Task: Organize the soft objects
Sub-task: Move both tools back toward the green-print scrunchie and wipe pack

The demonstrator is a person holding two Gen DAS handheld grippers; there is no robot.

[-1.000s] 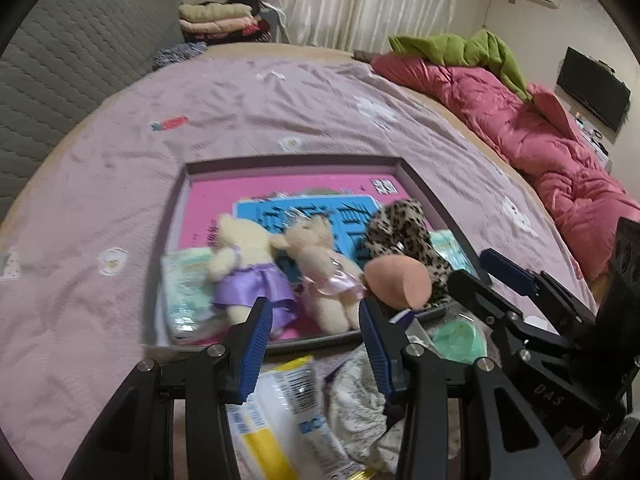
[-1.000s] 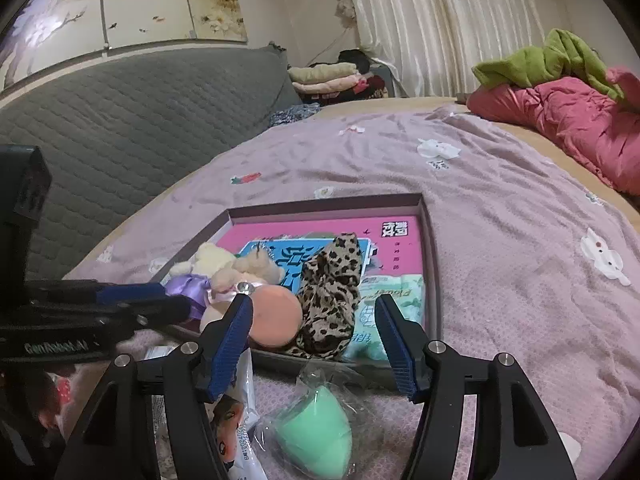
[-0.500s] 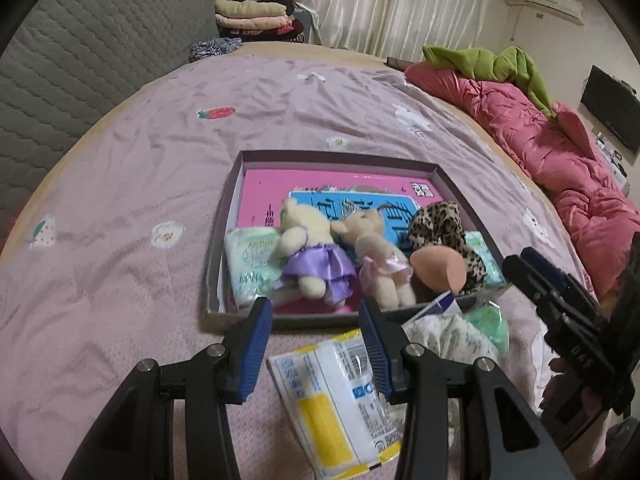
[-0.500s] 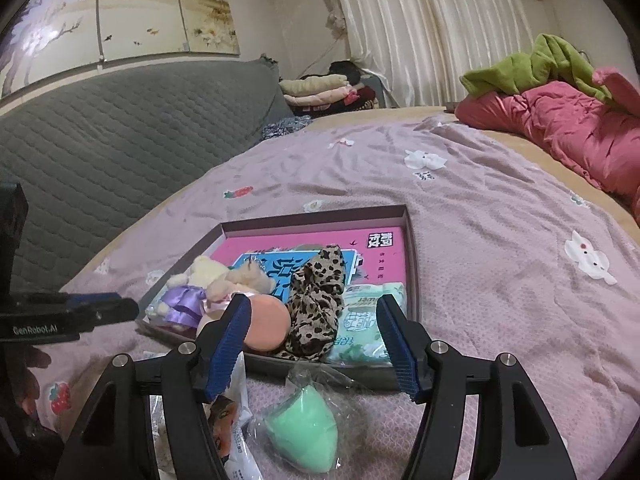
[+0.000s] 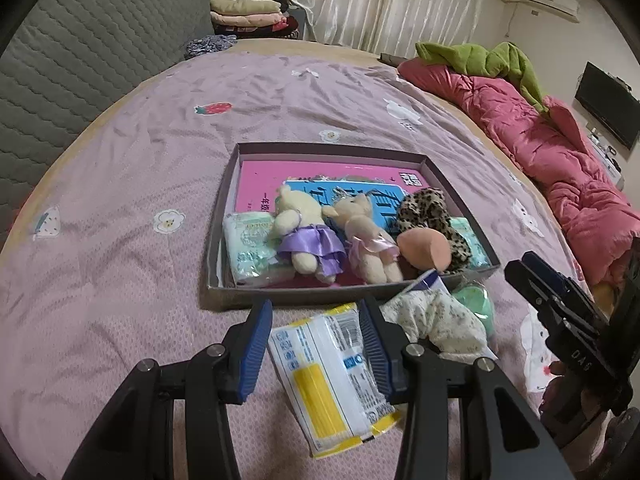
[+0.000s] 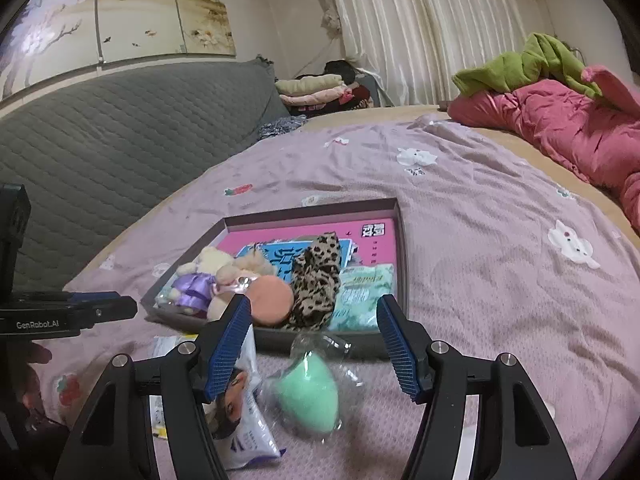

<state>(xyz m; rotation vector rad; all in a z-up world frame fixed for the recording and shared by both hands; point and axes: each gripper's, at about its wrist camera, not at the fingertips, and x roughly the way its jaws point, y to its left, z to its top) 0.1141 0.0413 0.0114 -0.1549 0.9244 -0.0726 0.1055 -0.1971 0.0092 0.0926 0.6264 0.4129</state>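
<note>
Both hand-held grippers are hanging released: left hand-held gripper [image 5: 316,340] over the packet [image 5: 334,376], right hand-held gripper [image 6: 314,346] over the bagged sponge [image 6: 308,392]. Advise descending squarely, clamping mid-body, then lifting into the tray [image 6: 402,248] ahead.

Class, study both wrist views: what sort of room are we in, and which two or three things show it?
Most likely a bedroom in a home. The work happens on a bed with a lilac printed sheet, a pink quilt is heaped along one side, and a grey quilted headboard backs it, with curtains behind.
</note>
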